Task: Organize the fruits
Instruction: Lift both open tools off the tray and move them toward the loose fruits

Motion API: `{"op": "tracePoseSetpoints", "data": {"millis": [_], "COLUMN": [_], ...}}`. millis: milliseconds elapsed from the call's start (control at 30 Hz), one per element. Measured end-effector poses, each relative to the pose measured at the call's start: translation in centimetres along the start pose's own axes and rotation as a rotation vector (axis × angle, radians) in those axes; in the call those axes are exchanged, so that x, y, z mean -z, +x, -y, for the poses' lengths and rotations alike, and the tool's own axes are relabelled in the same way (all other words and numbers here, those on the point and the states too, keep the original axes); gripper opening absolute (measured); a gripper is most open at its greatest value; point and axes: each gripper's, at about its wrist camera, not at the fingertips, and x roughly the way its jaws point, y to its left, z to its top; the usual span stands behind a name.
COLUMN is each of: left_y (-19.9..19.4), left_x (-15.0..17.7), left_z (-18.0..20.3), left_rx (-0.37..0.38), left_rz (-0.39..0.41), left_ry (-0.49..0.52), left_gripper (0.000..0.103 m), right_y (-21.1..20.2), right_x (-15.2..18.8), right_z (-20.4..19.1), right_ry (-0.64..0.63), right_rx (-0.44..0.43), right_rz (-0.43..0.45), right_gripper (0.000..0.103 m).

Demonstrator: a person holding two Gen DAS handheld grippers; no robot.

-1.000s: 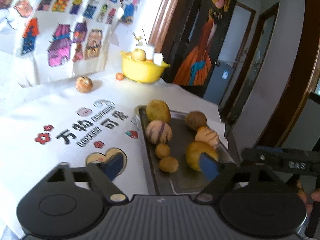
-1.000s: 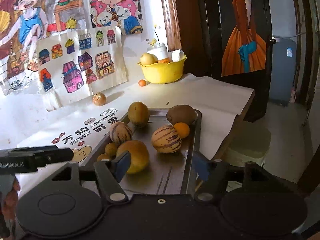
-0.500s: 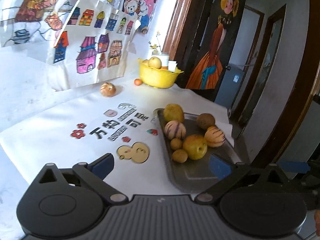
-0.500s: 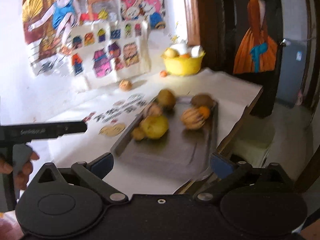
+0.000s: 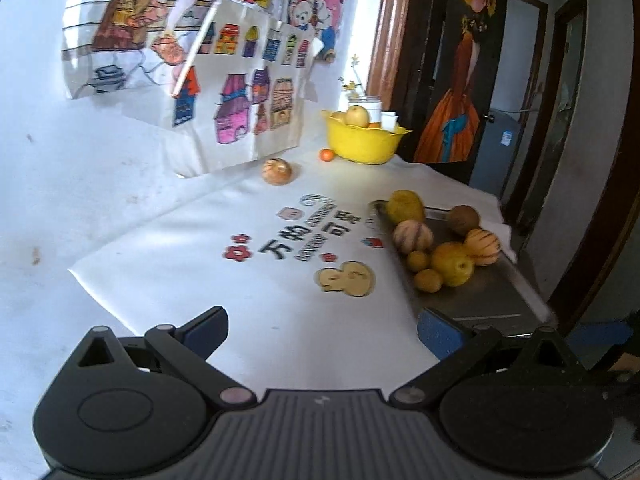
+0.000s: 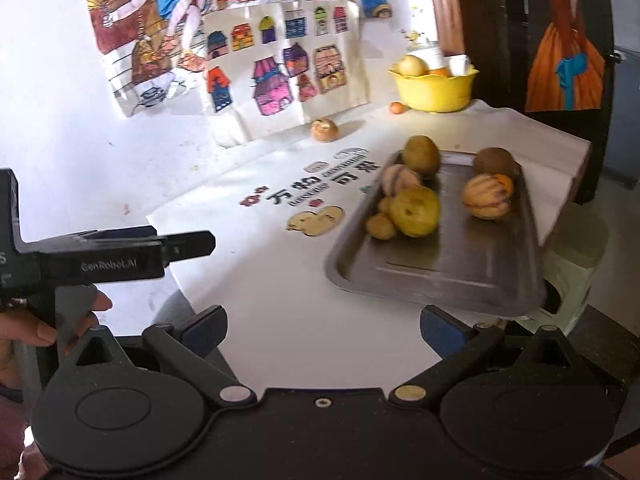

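Covering the table, a white printed cloth [image 6: 280, 320] bears a metal tray [image 6: 440, 276] of fruits [image 6: 414, 211] at right. Yellow bowl [image 6: 434, 90] far back, children's drawings [image 6: 280, 76] on the wall. Left gripper [image 5: 322, 330] and right gripper [image 6: 322, 328] both spread wide, empty, near the table's edge.

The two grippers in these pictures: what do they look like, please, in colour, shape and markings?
Both are matte black plastic. The left gripper and the right gripper each show two round discs, angled link arms with metal pivot pins, and jaws faced with blue pads. In the right wrist view, the left gripper's side bears pale lettering "GenRobot.AI". No cables or sleeves are visible.
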Motion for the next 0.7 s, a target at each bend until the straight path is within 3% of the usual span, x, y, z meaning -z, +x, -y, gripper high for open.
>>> {"op": "tracePoseSetpoints", "data": {"millis": [133, 300, 467, 700], "left_y": [-0.2, 0.1, 1.4, 5.5], "left_x": [-0.6, -2.2, -5.0, -9.9], "left_z": [-2.9, -6.2, -8.0, -7.1], "left_rx": [-0.05, -0.144, -0.14, -0.09], "left_rz": [-0.012, -0.014, -0.018, 0.03], "left_ry": [0.058, 0.077, 0.033, 0.078], "left_gripper": [0.102, 0.103, 0.103, 0.103], "right_y": [0.4, 0.8, 1.1, 4.9], "right_x": [-2.3, -6.9, -13.3, -22.9], "right_z": [-0.6, 0.9, 1.6, 1.6], "right_ry": [0.02, 0.194, 0.236, 0.247], "right_rx": [-0.074, -0.224, -0.184, -0.079], "right_rz": [-0.041, -0.143, -0.153, -0.103], "right_gripper": [0.102, 0.102, 0.102, 0.102]}}
